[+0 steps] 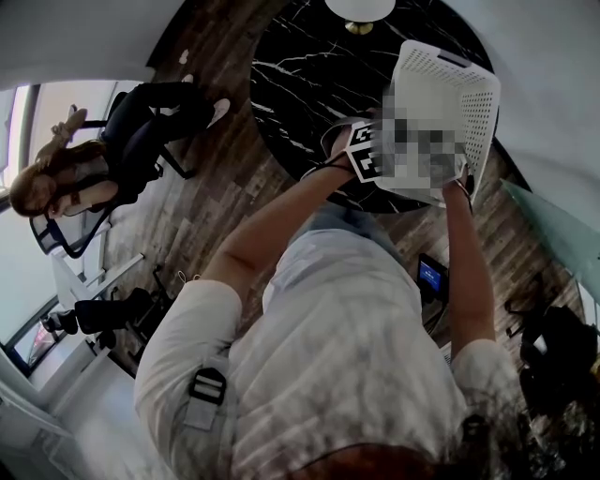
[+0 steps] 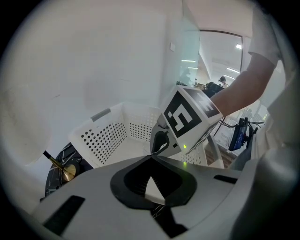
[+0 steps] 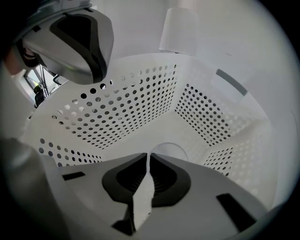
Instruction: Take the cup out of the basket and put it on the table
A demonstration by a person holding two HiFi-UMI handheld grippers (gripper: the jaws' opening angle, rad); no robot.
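Note:
A white perforated basket point(image 1: 469, 103) stands tilted over the right edge of the black marble table point(image 1: 300, 66). A clear cup point(image 3: 169, 149) lies on the basket's floor, half hidden behind my jaws. My right gripper point(image 3: 148, 155) is inside the basket just short of the cup, with its jaws shut and nothing seen between them. My left gripper point(image 2: 152, 157) is also shut, pointing at the basket point(image 2: 112, 133) from its near side. Its marker cube point(image 1: 364, 155) sits at the basket's near rim. The right gripper's marker cube point(image 2: 187, 117) fills the middle of the left gripper view.
A lamp with a gold base point(image 1: 359, 26) and white shade point(image 3: 178, 30) stands on the table behind the basket. A person sits in a chair point(image 1: 56, 178) at the left on the wooden floor. A small lit screen point(image 1: 431, 277) and a dark bag point(image 1: 562, 356) are at the right.

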